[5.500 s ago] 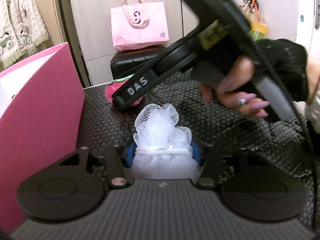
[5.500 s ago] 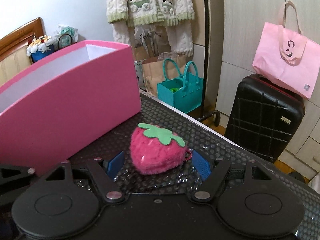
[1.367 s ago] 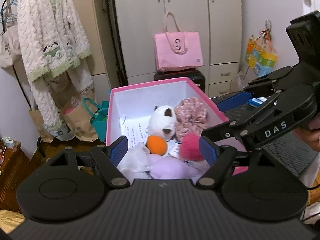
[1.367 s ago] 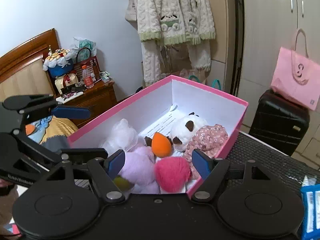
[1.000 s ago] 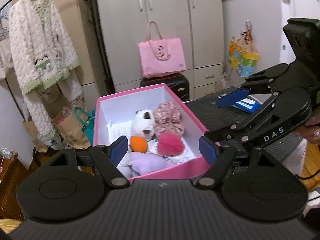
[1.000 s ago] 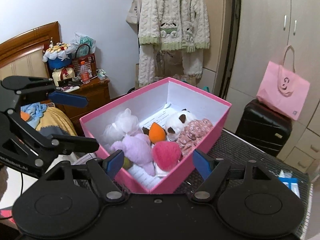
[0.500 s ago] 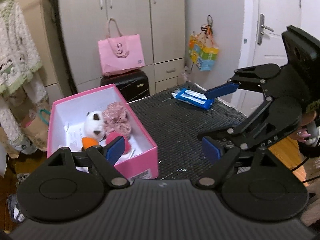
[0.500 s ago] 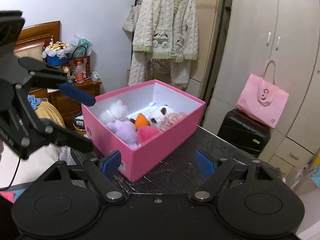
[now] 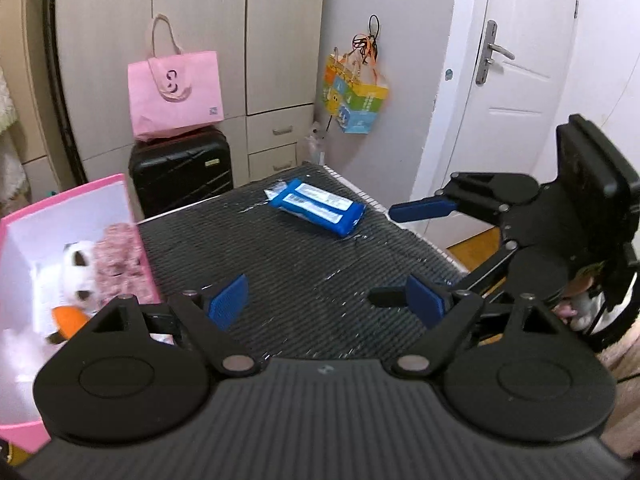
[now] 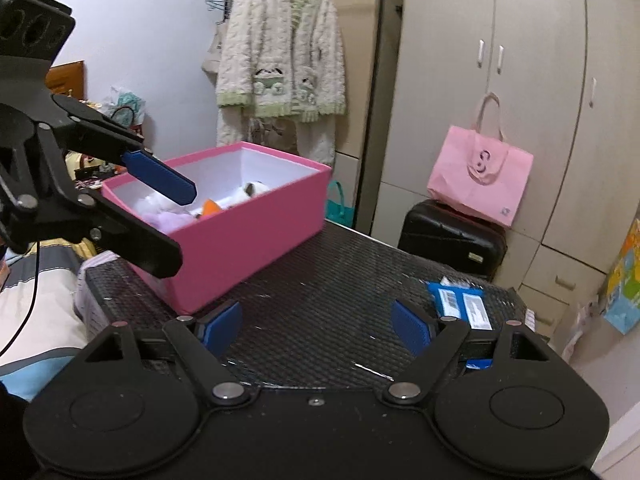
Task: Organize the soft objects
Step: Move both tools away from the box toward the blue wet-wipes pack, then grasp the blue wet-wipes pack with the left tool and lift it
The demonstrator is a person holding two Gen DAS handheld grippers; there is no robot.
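both grippers had drawn back from the pink box (image 10: 248, 236) since the earlier frames, when they hung right over its open top; now the box sat off to one side of each view, at the left edge of the left wrist view and left of centre in the right wrist view. the strawberry plush and the white mesh puff that had lain on the table earlier were no longer on it.

the left gripper (image 9: 326, 304) was over bare black mesh table (image 9: 304, 264), its jaws opening wide with nothing between the blue pads. the right gripper (image 10: 316, 326) was also wide apart and empty, above the same tabletop, with no pad touching anything.

inside the box lay the soft things: a white plush with dark patches (image 9: 78, 266), a pink floral fabric piece (image 9: 118, 258) beside it, an orange plush (image 9: 68, 318) nearer the front, and, in the right wrist view, a lilac plush (image 10: 170, 220) and something white and fluffy, too blurred to tell more.

a blue packet (image 9: 316, 208) lay flat on the far part of the table, well apart from the box. behind the table stood a black suitcase (image 9: 182, 170) with a pink tote bag (image 9: 176, 88) on top of it, and a cream knitted cardigan (image 10: 282, 60) hung by the wardrobe.
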